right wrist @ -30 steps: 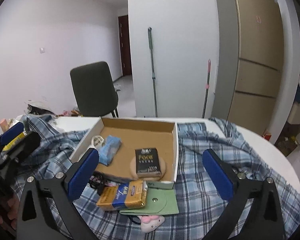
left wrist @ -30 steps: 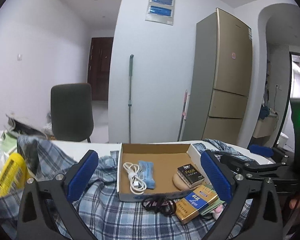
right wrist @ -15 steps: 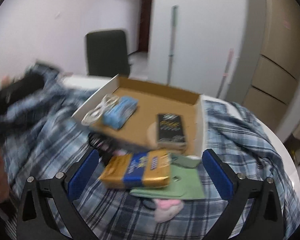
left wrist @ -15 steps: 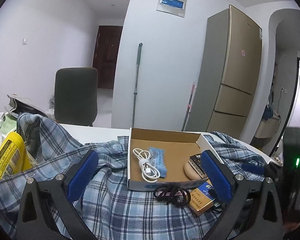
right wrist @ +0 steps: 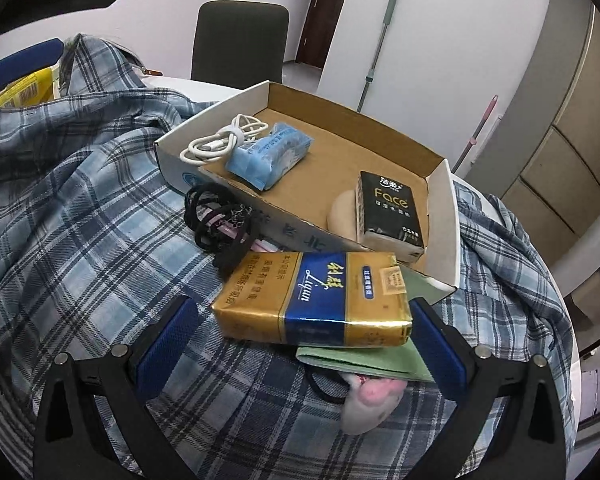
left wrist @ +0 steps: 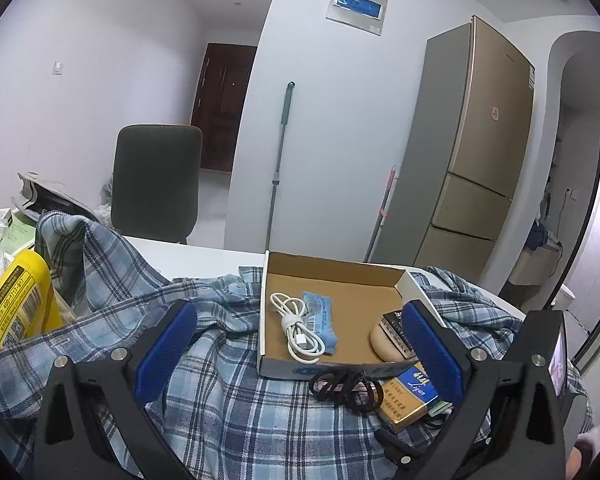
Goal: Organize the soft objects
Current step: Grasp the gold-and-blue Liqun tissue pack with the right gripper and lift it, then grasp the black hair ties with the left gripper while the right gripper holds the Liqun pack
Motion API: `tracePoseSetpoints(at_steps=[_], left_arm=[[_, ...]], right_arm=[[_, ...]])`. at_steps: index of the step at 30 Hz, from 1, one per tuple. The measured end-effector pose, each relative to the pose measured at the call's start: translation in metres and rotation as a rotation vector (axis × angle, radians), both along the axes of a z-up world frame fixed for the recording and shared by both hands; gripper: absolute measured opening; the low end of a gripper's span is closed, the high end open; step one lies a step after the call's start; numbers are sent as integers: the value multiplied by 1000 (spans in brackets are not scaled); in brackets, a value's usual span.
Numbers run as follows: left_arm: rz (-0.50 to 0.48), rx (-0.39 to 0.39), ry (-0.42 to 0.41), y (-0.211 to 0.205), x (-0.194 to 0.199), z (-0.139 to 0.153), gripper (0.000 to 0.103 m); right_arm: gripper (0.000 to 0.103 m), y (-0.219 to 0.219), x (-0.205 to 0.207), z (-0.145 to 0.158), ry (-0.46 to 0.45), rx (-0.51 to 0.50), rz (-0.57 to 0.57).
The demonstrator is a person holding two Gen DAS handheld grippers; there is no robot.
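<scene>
Both tongs, left (left wrist: 298, 354) and right (right wrist: 300, 354), gape wide over rumpled plaid cloth (right wrist: 80, 248) beside glossy foil pack (right wrist: 314, 300).

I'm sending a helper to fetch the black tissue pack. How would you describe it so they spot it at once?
Find the open cardboard box on the plaid shirt. In its near right corner, the black tissue pack lies on a beige pad. It alone is black with gold "Face" lettering.

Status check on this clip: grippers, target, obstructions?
Left gripper open, empty. Right gripper open, straddling the gold-blue pack. Green pouch underneath; black hair ties alongside.
</scene>
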State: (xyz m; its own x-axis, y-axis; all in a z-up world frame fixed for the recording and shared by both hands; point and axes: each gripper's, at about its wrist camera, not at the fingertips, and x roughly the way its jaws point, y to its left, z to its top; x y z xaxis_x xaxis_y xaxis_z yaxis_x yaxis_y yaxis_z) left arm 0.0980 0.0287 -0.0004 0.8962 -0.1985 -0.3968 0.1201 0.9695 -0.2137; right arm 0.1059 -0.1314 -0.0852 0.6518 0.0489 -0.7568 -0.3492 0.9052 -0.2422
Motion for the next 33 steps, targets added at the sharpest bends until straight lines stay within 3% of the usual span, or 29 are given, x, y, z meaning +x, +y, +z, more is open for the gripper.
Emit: tracePoseSetpoints(at_steps=[5,10,18,23,30,33], left_arm=[[-13,-4,19,-1,3,-3,103],[-15,8,22,-4,2,-4,103],[-8,25,31,-6,3,-6,103],[-33,44,54,-12,7,-12,103],[-146,151,134,-41,17,-32,103],[-253,222,214,-62,24,-45,103]], right_arm=[[92,-4,4,0,-4,-1,-13],[89,-9,8,1,29,36,-17],[89,-33,-2,48,-48,165,-53],[89,-65,-2,69,-135,276,-144],[89,-100,6,67,-168,361,-240],[89,-105,10,65,-150,379,-262]])
